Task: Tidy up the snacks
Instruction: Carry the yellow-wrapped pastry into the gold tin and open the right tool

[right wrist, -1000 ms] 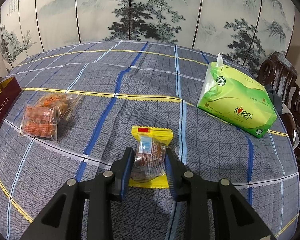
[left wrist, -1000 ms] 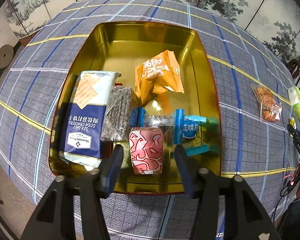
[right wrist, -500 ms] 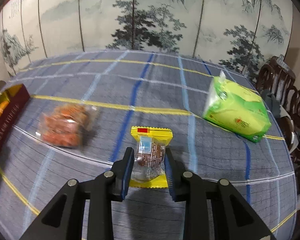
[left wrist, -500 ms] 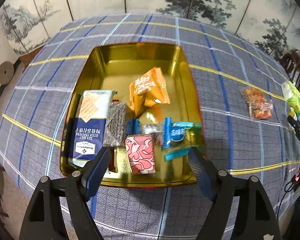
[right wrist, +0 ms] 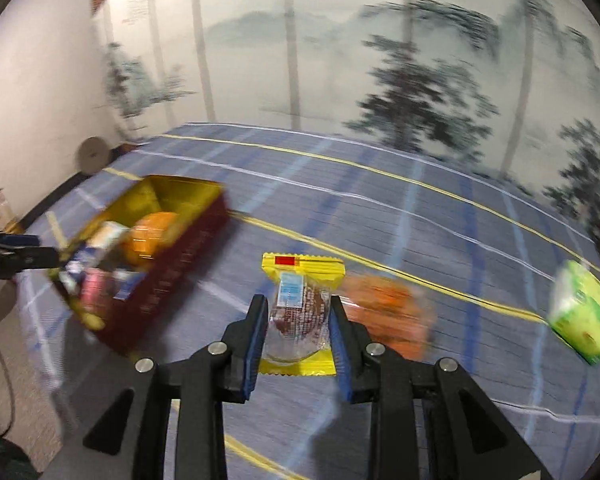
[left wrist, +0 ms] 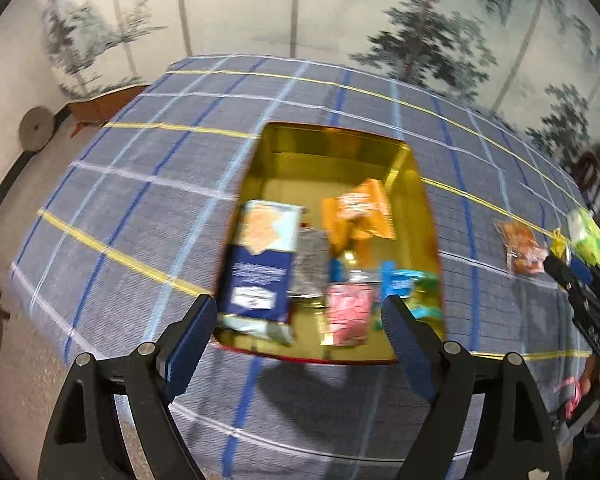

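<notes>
I have the right gripper (right wrist: pixel 296 322) clamped on the yellow packet (right wrist: pixel 300 304), one blue pad on each side of its clear middle; the packet is off the cloth (right wrist: pixel 440 240), carried in the air. The tin (right wrist: pixel 172 272) sits ahead and to the left in the right wrist view, gold inside, dark red wall facing me. The left gripper (left wrist: pixel 296 330) is released, jaws wide, holding nothing, poised over the near edge of the tin (left wrist: pixel 424 204).

Step in hand, as I judge it: carry the packet to the tin and set it in.

1. Hold the clamp steady. The wrapper is slick and the grip is on its soft centre, so it may slip if the squeeze eases.
2. Clear the red wall from above, not from the side.
3. Aim for the bare gold floor at the far end; the near end is crowded by the cracker box (left wrist: pixel 260 264), orange bag (left wrist: pixel 360 216) and pink packet (left wrist: pixel 348 312).
4. Move the left gripper aside first; both may meet over the tin.
5. Lower, then release.

The orange snack bag (right wrist: pixel 388 316) lies on the cloth just right of the packet and is not yet in the tin. The green tissue pack (right wrist: pixel 580 316) lies well apart, far right.
</notes>
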Demonstrator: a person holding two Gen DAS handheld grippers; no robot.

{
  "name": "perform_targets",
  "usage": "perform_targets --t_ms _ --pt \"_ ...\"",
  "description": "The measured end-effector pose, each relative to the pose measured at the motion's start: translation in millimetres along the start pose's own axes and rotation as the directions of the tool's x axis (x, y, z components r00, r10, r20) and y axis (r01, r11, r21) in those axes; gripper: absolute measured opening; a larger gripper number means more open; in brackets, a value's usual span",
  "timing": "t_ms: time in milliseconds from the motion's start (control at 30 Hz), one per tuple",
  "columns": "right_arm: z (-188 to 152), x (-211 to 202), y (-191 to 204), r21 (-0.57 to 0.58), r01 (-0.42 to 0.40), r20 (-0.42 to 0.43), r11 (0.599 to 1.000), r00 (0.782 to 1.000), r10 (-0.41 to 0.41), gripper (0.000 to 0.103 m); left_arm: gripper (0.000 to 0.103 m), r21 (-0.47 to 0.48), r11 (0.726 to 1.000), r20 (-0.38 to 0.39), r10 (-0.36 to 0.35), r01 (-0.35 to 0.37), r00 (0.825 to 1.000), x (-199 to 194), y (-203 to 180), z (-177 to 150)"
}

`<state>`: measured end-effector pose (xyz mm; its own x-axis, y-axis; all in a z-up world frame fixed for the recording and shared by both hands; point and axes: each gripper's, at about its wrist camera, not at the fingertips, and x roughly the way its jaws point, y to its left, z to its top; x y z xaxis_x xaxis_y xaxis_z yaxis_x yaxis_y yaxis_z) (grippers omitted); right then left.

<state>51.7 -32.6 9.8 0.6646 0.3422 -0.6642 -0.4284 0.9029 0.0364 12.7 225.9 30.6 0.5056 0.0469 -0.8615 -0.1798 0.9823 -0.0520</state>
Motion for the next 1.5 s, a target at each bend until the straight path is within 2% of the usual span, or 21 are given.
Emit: perform_targets --t_ms 167,400,500,800,1033,1500 --pt "14.8 14.3 49.7 -0.075 -0.098 -0.008 0.992 0.995 0.097 0.03 0.082 -0.059 0.998 -0.007 0.025 -0.025 1.0 -2.3 28.1 -6.5" --pt "23.3 32.4 91.9 -0.139 -0.172 -0.046 0.975 0.985 0.167 0.03 0.082 -0.089 0.992 -0.003 0.088 -0.088 0.996 -6.1 54.1 -14.3" --pt "25.5 40.5 106.8 -0.168 -0.183 -0.066 0.969 0.983 0.174 0.03 0.082 -0.11 0.987 -0.007 0.115 -0.115 0.993 -6.3 65.6 -15.8" --pt "33.2 61.1 135.7 -0.207 -0.204 -0.121 0.957 0.976 0.182 0.03 0.082 -0.173 0.975 -0.038 0.137 -0.142 0.99 -2.8 94.5 -20.1" --pt "36.3 73.5 153.8 -0.23 -0.227 -0.153 0.946 0.969 0.195 0.03 0.082 -0.215 0.967 -0.055 0.13 -0.139 0.99 -0.8 109.1 -23.5" --pt "34.3 85.4 168.9 -0.248 -0.233 -0.185 0.94 0.964 0.191 0.032 0.082 -0.233 0.963 -0.07 0.121 -0.134 0.99 -1.1 117.5 -28.7"
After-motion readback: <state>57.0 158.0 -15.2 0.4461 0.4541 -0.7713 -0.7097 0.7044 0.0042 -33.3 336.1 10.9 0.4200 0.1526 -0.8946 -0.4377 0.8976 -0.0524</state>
